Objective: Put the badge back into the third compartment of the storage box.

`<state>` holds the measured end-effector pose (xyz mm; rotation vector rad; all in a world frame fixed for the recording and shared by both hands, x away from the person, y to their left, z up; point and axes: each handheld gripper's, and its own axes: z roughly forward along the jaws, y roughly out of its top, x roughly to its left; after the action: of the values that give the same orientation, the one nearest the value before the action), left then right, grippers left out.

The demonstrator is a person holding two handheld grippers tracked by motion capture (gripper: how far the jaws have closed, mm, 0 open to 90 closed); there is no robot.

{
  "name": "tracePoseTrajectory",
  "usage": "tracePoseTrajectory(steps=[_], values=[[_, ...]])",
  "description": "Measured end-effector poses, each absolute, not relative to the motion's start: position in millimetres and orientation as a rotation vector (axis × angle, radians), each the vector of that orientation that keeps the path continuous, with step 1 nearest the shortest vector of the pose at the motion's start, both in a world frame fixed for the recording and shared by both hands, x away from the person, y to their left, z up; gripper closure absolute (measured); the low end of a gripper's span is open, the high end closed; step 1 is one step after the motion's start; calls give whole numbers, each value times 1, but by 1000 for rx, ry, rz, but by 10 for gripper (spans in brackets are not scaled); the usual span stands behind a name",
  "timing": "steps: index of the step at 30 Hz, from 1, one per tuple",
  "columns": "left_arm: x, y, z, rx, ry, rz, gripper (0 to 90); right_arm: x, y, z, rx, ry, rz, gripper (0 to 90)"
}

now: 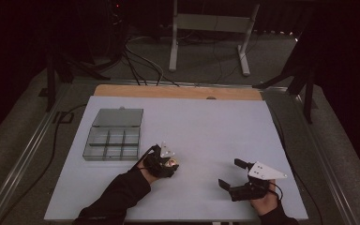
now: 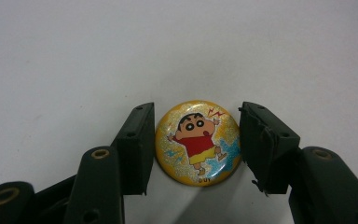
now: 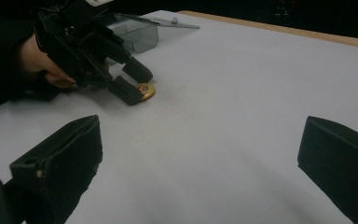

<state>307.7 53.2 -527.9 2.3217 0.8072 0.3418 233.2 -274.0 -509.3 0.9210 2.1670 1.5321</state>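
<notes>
Jaws of my left gripper (image 2: 196,142) clamp the round cartoon badge (image 2: 198,142) (flat on the white table (image 2: 177,51)); right gripper (image 3: 200,168) gapes wide.

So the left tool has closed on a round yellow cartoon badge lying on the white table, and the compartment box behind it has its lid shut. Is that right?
Not quite. The left tool is closed on the round yellow cartoon badge on the white table, but the compartment box has its lid open, laid back flat behind the compartments. The high view shows it.
</notes>
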Motion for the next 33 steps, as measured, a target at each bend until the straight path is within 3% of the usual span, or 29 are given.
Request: tracePoseTrajectory(steps=[11, 33], values=[[305, 50, -526, 2343, 781, 389, 483, 233, -274, -509, 919, 2167, 1531, 0], [297, 54, -510, 2343, 751, 363, 483, 233, -275, -509, 922, 2163, 1534, 0]])
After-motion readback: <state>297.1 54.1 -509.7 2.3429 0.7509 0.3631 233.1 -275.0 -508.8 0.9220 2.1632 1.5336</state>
